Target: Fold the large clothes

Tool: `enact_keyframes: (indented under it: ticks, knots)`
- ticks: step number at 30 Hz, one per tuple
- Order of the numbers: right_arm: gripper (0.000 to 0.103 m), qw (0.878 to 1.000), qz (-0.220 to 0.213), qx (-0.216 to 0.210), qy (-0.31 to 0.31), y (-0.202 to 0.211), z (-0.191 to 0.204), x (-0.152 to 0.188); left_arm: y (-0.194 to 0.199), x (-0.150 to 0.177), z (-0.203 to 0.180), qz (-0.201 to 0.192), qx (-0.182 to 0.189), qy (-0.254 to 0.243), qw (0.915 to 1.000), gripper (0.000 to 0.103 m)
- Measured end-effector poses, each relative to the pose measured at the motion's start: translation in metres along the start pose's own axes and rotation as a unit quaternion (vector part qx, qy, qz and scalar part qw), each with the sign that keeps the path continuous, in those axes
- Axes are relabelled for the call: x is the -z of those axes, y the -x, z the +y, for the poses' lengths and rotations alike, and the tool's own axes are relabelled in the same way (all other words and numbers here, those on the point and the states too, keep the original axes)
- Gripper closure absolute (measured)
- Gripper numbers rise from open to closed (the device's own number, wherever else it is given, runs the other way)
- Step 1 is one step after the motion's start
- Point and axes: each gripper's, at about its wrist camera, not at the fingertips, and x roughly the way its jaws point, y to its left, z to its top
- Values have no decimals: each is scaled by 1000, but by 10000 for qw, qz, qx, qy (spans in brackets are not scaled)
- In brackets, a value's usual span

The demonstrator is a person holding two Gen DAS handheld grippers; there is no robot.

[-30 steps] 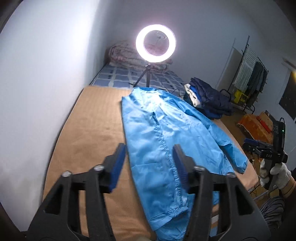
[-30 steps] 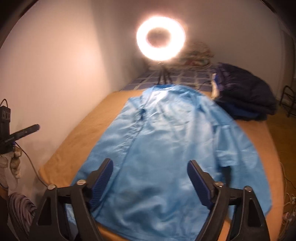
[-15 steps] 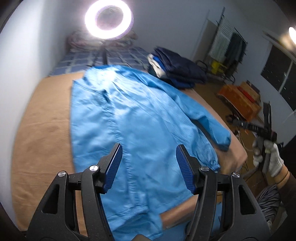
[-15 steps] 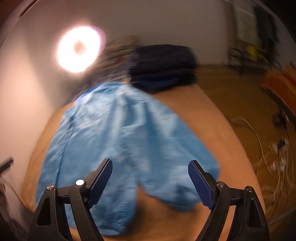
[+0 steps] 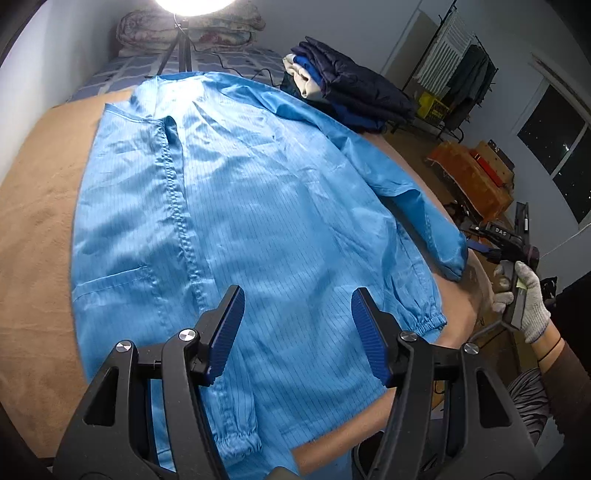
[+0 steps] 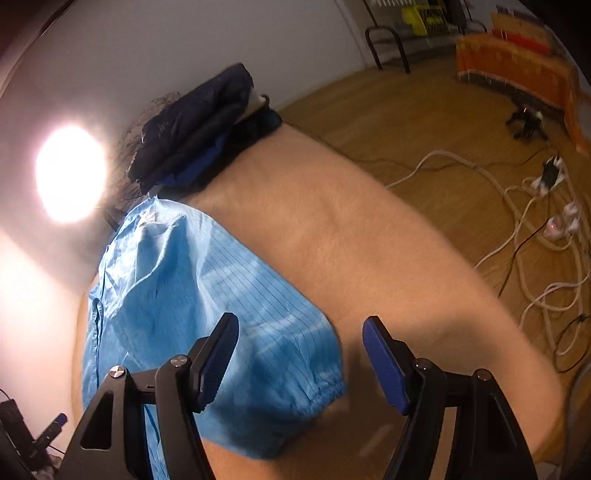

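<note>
Left wrist view: blue jacket (image 5: 266, 206) is spread flat on the bed (image 5: 33, 229), zipper side up, collar toward the far edge by the ring light (image 5: 192, 3), hem at the near edge.
Jacket folds: honestly none that I can see, body is fully open and both sleeves just lie along its sides.
Left gripper (image 5: 295, 332): hanging over the lower body of the jacket, jaws standing apart with nothing between the pads, not gripping anything.
Right wrist view: a bit blurry, but the elastic sleeve cuff (image 6: 317, 391) sits just in front of the right gripper (image 6: 299, 354), near the bed's side edge.
Right gripper state: jaws are closing in, though the pads aren't pressing on cloth, so nothing is held.
Done pile: stack of dark folded clothes (image 5: 351, 92) at the far corner of the bed, looks like finished ones.
Progress: I'd say this jacket is at square one, laid out and smoothed only.
Left to do: my guess is sleeve in first, then sides, then fold up the length.
</note>
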Motion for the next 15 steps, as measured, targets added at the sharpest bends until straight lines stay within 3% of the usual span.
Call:
enact_keyframes:
  ticks: [2,3,6,9,15]
  knots:
    - [30,9999,138,-62,47,-12,3,0,-5,0,0,22,-44,-67,10000,41]
    - [39,9998,193,-50,91,-16,6,0,-7,0,-1,42,-73,-107,9999,41]
    - [77,9990,382,-149,179,-25,13,0,-13,-1,-1,81,-93,-152,9998,41]
    - [101,9985,387,-255,285,-26,23,3,-16,0,2,106,-131,-146,9997,41]
    - [103,9964,-82,-180,819,10,59,7,-13,-6,14,0,-84,88,9999,41]
